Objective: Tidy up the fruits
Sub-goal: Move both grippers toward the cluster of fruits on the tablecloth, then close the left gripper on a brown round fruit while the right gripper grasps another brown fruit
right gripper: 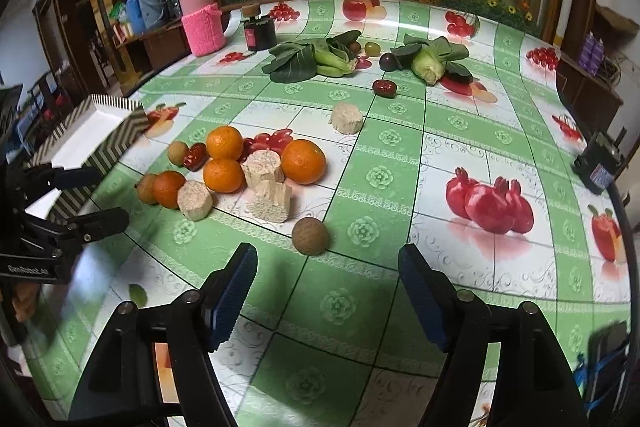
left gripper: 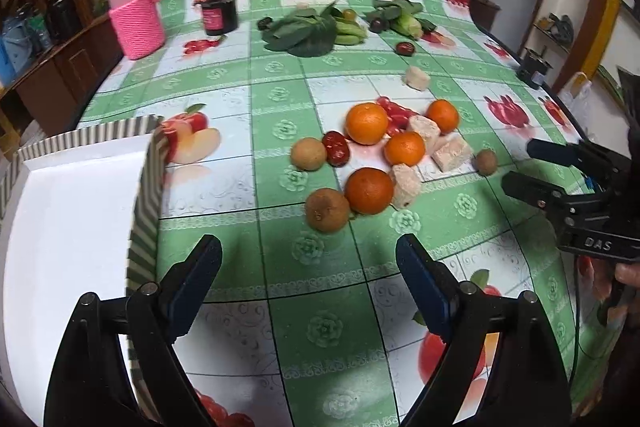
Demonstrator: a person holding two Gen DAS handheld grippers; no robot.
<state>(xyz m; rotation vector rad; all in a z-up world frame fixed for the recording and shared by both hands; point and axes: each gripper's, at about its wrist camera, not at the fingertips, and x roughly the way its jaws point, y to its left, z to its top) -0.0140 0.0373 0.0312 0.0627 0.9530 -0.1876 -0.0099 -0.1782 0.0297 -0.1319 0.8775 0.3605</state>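
Presently both tongs, left tongs (left gripper: pixel 308 255) and right tongs (right gripper: pixel 326 263), hang spread and empty above the green-checked oilcloth bench (right gripper: pixel 400 287), round brown fruit (right gripper: pixel 310 236) just ahead of the right pair.

Fruit-print table (left gripper: pixel 248 227), 4 oranges (left gripper: pixel 367 123), striped box (left gripper: pixel 148 187)

The striped box (left gripper: pixel 146 187) left of the left gripper (left gripper: pixel 308 259) ran off the frame's edge, its far wall hidden. A hand (left gripper: pixel 624 279) behind the right gripper (left gripper: pixel 520 167) showed only fingers. Small dark fruits beyond the greens (right gripper: pixel 296 61) stayed too small to tell.
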